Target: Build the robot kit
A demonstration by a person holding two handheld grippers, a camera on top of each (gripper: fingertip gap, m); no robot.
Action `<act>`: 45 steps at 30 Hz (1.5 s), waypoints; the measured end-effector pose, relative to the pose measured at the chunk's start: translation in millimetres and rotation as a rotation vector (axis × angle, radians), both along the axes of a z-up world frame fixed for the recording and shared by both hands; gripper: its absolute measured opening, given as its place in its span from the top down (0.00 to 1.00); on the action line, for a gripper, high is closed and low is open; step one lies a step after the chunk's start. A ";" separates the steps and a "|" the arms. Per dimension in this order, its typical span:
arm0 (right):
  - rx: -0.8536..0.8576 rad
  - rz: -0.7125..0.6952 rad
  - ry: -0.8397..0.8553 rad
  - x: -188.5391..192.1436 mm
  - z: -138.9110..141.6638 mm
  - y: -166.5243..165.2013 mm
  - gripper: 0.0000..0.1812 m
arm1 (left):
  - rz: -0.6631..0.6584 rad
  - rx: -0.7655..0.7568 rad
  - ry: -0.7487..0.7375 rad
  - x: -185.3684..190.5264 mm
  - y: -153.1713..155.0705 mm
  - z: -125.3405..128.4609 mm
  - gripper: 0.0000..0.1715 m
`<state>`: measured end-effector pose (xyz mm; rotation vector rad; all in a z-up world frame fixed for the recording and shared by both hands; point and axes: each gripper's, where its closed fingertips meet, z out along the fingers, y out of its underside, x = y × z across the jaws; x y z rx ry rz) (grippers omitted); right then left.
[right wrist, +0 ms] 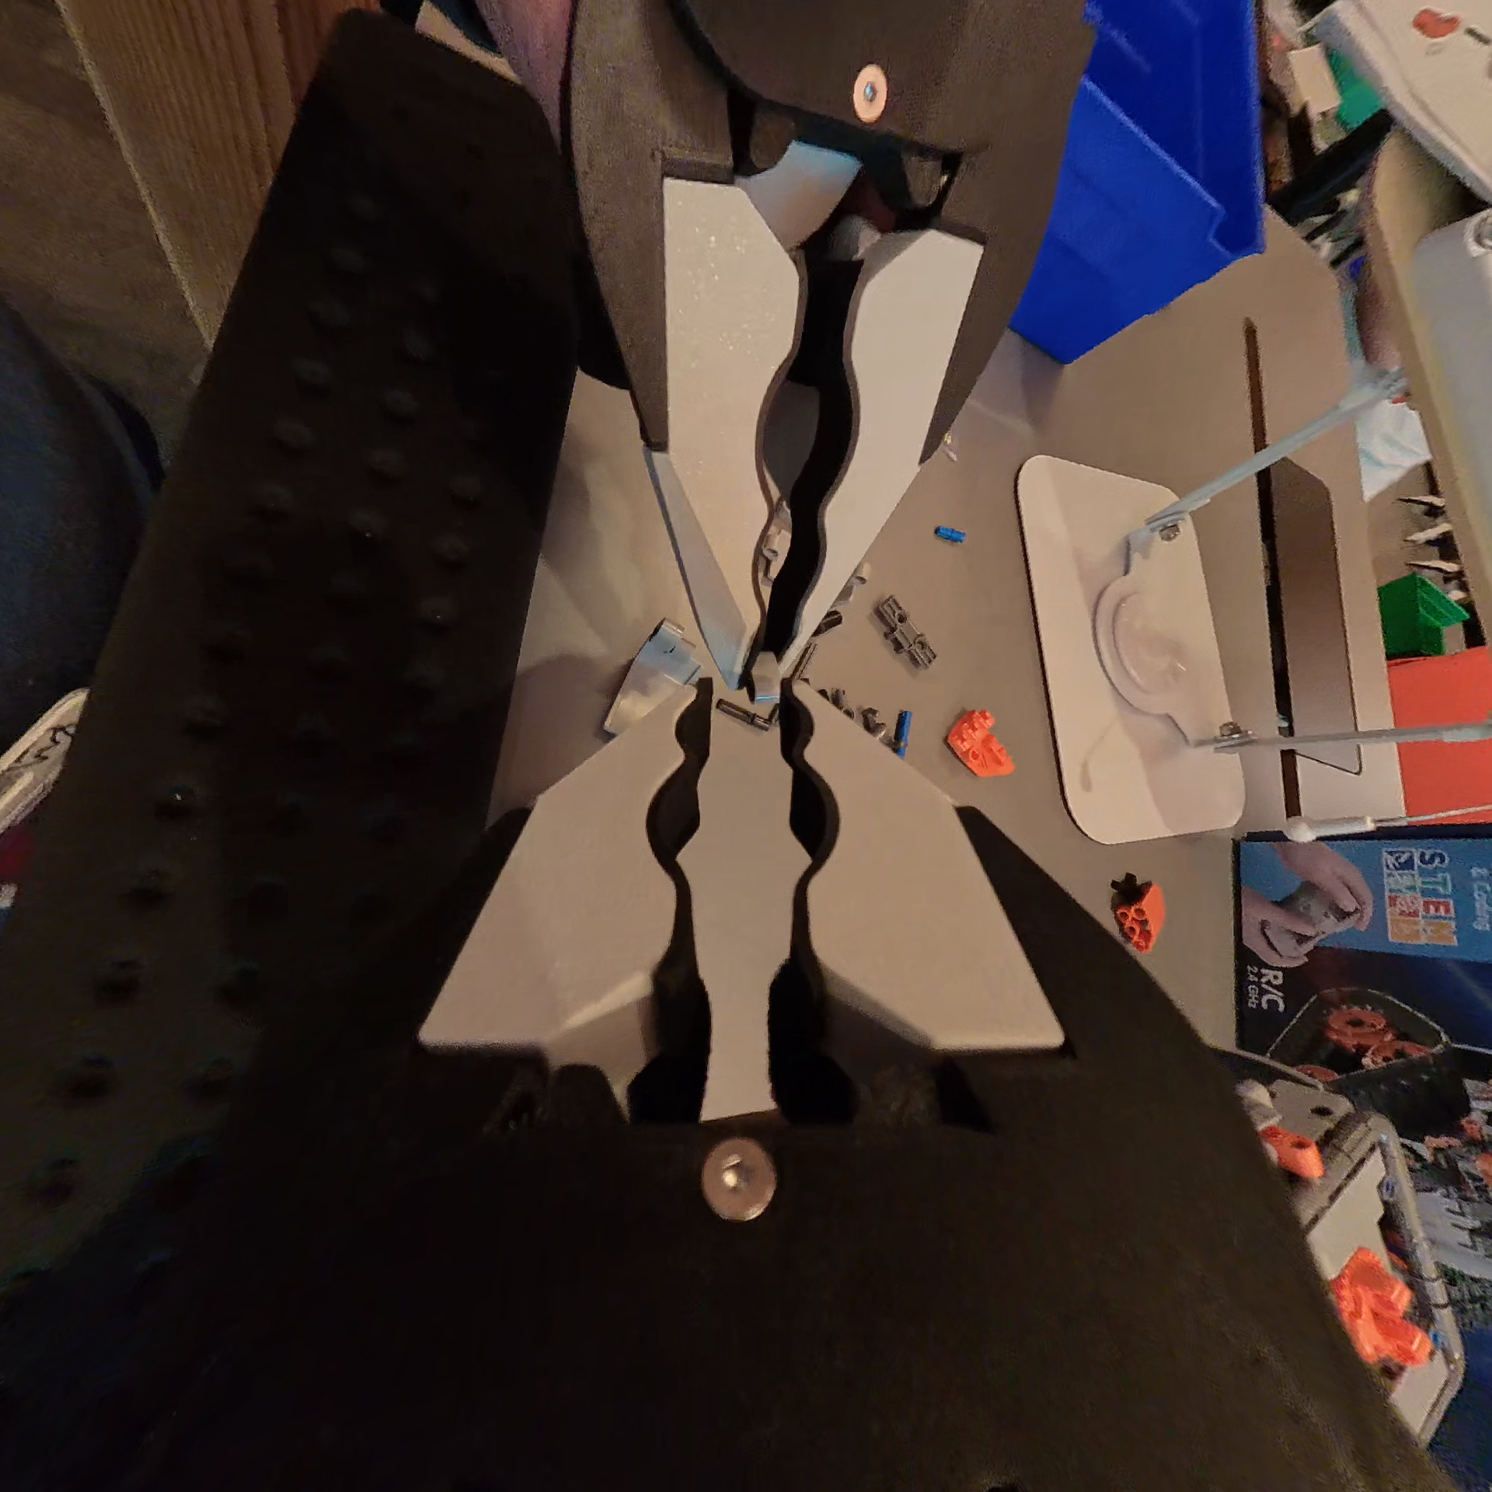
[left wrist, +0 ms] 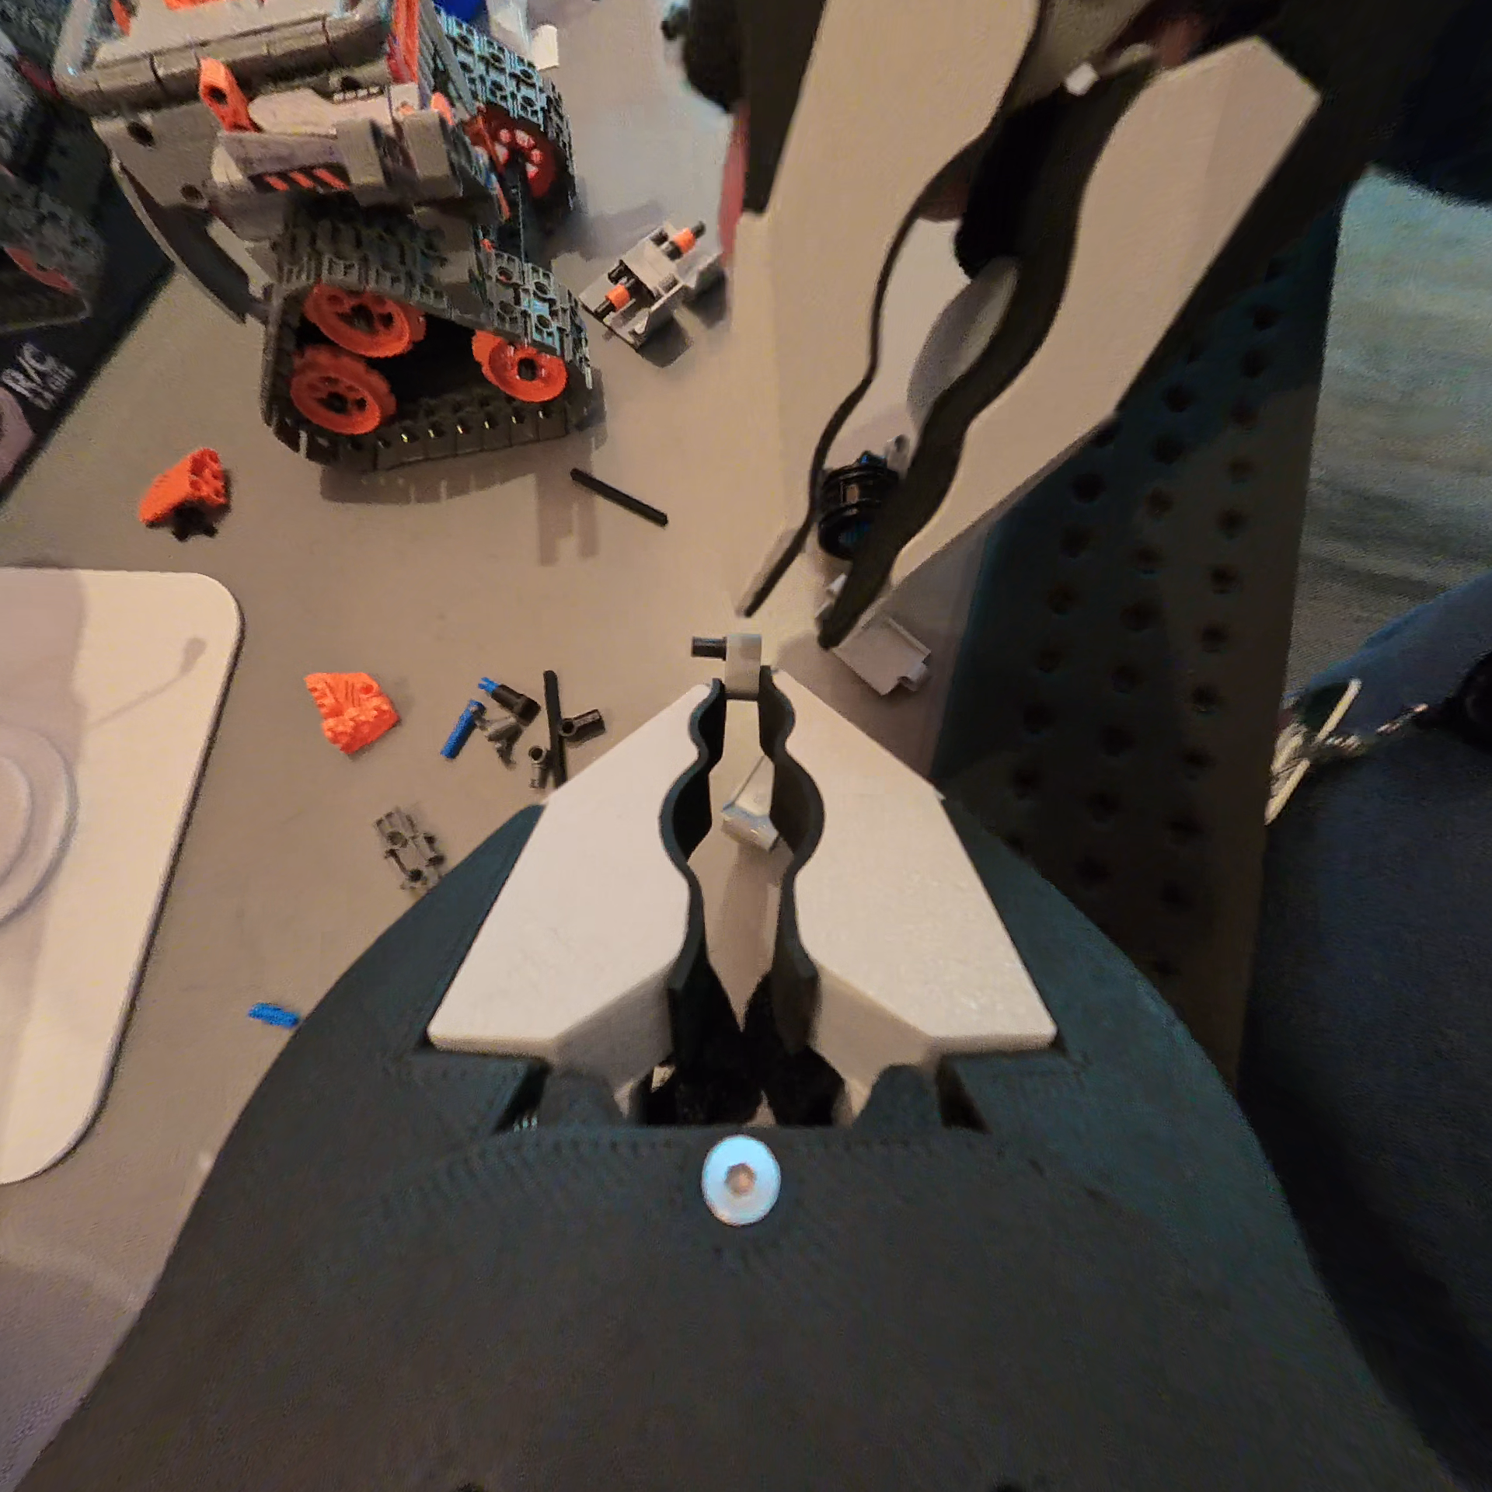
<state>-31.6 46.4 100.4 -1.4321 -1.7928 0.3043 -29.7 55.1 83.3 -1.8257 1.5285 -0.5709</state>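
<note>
My left gripper (left wrist: 741, 694) is shut on a small grey connector (left wrist: 744, 658) with a black pin (left wrist: 706, 646) sticking out of its side, held just above the grey table (left wrist: 404, 888). My right gripper (right wrist: 747, 698) faces it tip to tip, its fingers a narrow gap apart and empty. The black pin (right wrist: 739, 714) shows in that gap. In the right wrist view the left gripper (right wrist: 759, 670) comes down from the top with the connector (right wrist: 763, 676). In the left wrist view the right gripper (left wrist: 787, 626) reaches in from the upper right.
A tracked model with orange wheels (left wrist: 420, 323) stands far left. Orange pieces (left wrist: 351, 710), black and blue pins (left wrist: 517, 727), a black axle (left wrist: 618, 496), a black spring part (left wrist: 856, 500) and a grey panel (left wrist: 880, 654) lie around. There is also a white base plate (left wrist: 97, 807) and a blue bin (right wrist: 1146, 161). Left and right tips are no more than a few centimetres apart.
</note>
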 end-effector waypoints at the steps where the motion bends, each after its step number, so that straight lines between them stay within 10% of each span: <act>1: 0.003 -0.005 0.029 -0.6 2.8 -2.2 0.91 | 0.012 -0.039 -0.020 0.1 0.1 -0.2 0.97; 18: 0.621 -0.110 -0.071 -0.5 0.3 10.1 0.94 | 0.052 -0.557 -0.260 8.8 -10.4 14.5 0.97; 25: 0.498 -0.077 -0.026 7.9 -0.6 10.0 0.98 | -0.037 -0.701 -0.330 13.3 -15.7 17.9 0.93; 30: 0.232 -0.147 0.099 19.1 -7.6 13.0 0.98 | -0.125 -0.418 -0.022 -7.3 -13.6 -18.2 0.75; 36: 0.075 -0.188 0.158 26.3 -20.4 15.2 0.97 | -0.226 -0.181 0.276 -9.6 -13.4 -73.7 0.76; 45: -0.059 -0.183 0.206 26.3 -28.7 10.9 0.97 | -0.035 -0.228 0.188 4.5 0.0 -73.3 0.86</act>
